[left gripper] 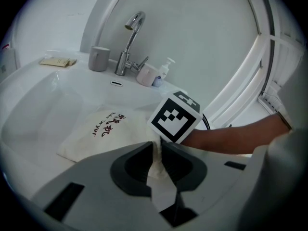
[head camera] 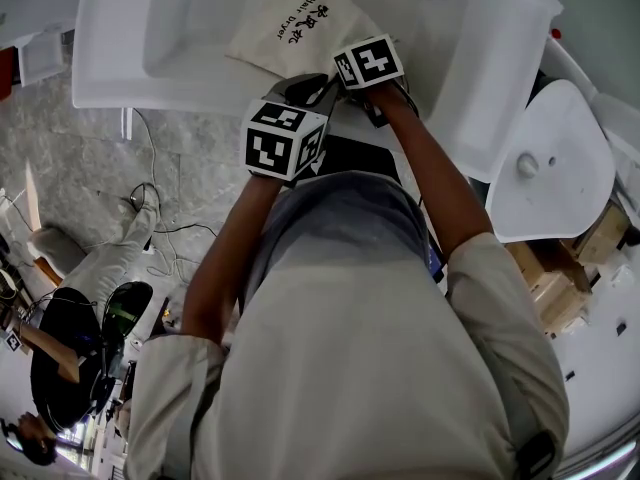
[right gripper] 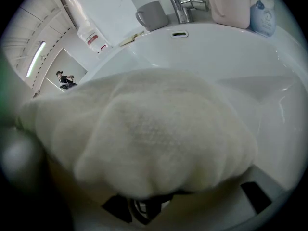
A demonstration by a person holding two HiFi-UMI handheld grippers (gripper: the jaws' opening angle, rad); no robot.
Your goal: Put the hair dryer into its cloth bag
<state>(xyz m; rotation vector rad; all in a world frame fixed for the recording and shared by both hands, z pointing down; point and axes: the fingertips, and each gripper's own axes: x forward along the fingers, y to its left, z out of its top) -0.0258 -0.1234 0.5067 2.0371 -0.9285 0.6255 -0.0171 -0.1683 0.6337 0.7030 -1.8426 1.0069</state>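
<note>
Bunched cloth bag (right gripper: 144, 138) buries right tongs (right gripper: 144, 206), grip unreadable. From above, bag's near edge hidden behind marker cubes (head camera: 285, 140). Pink bottle (right gripper: 228, 4) cut off at top edge.

Bathroom, hotel-style, but a mock-up inside a work hall. White moulded basin (left gripper: 38, 109) with chrome faucet (left gripper: 129, 42), grey cup (left gripper: 99, 58), pink tumbler (left gripper: 147, 74), pump bottle (left gripper: 163, 73), toiletry sachets (left gripper: 57, 61) on the ledge. Curved white wall panel (left gripper: 202, 32) behind. Cloth bag (left gripper: 103, 129) printed "Hair Dryer" lies in the basin. White toilet lid (head camera: 555, 158) just beside the basin unit. Around it: grey stone floor (head camera: 60, 158), loose cables (head camera: 150, 198), cardboard boxes (head camera: 560, 278), ceiling strip light (right gripper: 36, 59), a person (right gripper: 64, 79) far off.
</note>
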